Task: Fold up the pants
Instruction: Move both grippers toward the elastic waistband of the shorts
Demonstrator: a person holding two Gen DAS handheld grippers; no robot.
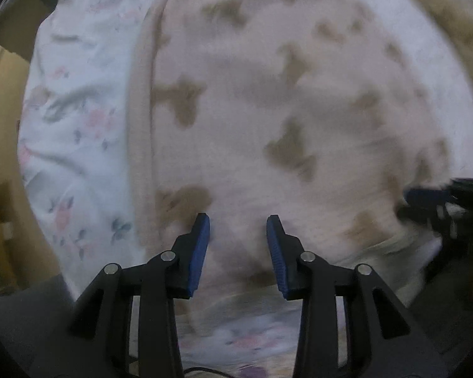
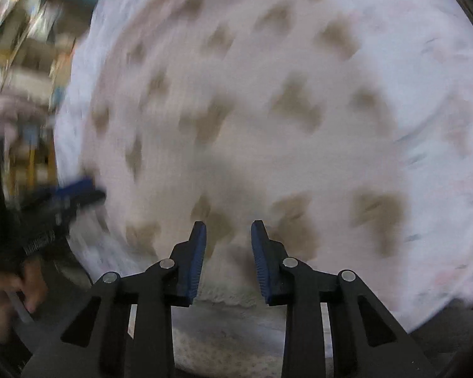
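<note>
Pale pink fleece pants (image 1: 268,100) with brown animal-shaped patches lie spread on a floral sheet. A plain pink band (image 1: 140,126) runs along their left edge. My left gripper (image 1: 238,220) is open and empty, its jaws apart just above the near part of the pants. The pants fill the blurred right wrist view (image 2: 252,110). My right gripper (image 2: 228,226) is open and empty over their near edge. The right gripper shows blurred at the right of the left wrist view (image 1: 432,201), and the left gripper at the left of the right wrist view (image 2: 72,195).
A white floral bed sheet (image 1: 72,132) lies under the pants and to their left. The bed's edge and a tan floor (image 1: 3,157) show at far left. Cluttered shelves (image 2: 25,47) stand blurred at upper left of the right wrist view.
</note>
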